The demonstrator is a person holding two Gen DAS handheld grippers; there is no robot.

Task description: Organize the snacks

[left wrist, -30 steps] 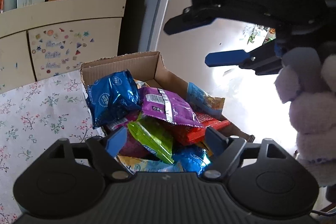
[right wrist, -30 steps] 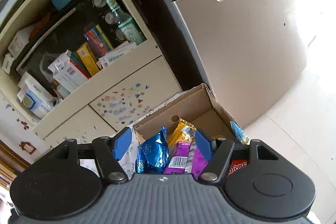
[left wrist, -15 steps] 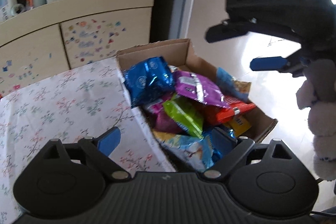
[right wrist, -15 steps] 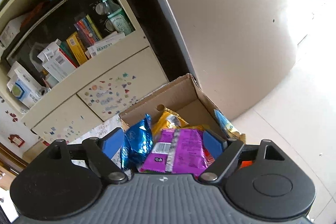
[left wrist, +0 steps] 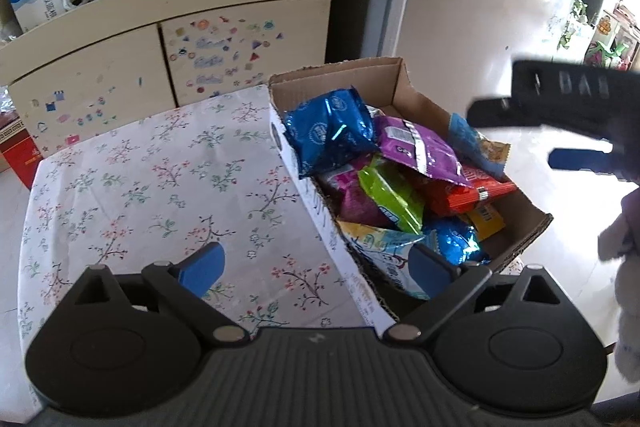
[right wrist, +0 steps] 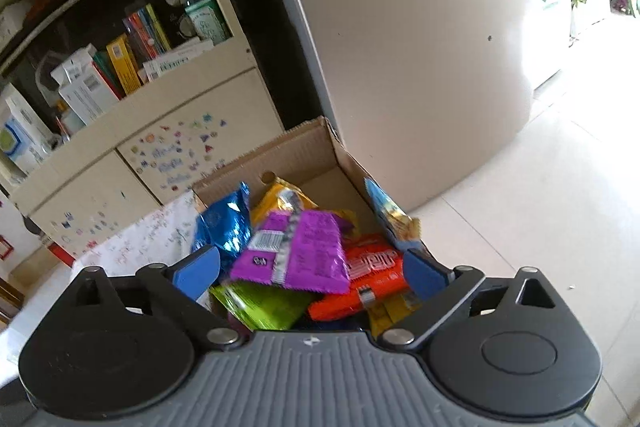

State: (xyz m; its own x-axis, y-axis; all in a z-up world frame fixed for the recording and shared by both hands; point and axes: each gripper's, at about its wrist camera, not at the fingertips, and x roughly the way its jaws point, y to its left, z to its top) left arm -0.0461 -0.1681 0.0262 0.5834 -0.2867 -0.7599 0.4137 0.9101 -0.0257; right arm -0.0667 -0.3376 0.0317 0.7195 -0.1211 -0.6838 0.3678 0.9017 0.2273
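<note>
The cardboard box (right wrist: 304,155) sits at the worktop's (left wrist: 160,187) edge, heaped with snacks. The right tool (right wrist: 312,271), jaws just opened wide and empty, hangs directly over the purple packet (right wrist: 296,251), nearer than the left tool (left wrist: 316,267), likewise spread, beside the box.

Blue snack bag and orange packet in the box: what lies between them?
The purple packet lies between the blue snack bag and the orange packet, overlapping the orange one; right wrist view shows it.

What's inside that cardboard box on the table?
The box holds a heap of snack packets: blue packet, purple packet, green packet, orange packet, and a yellow one behind. Whatever lies beneath the heap is covered.
</note>
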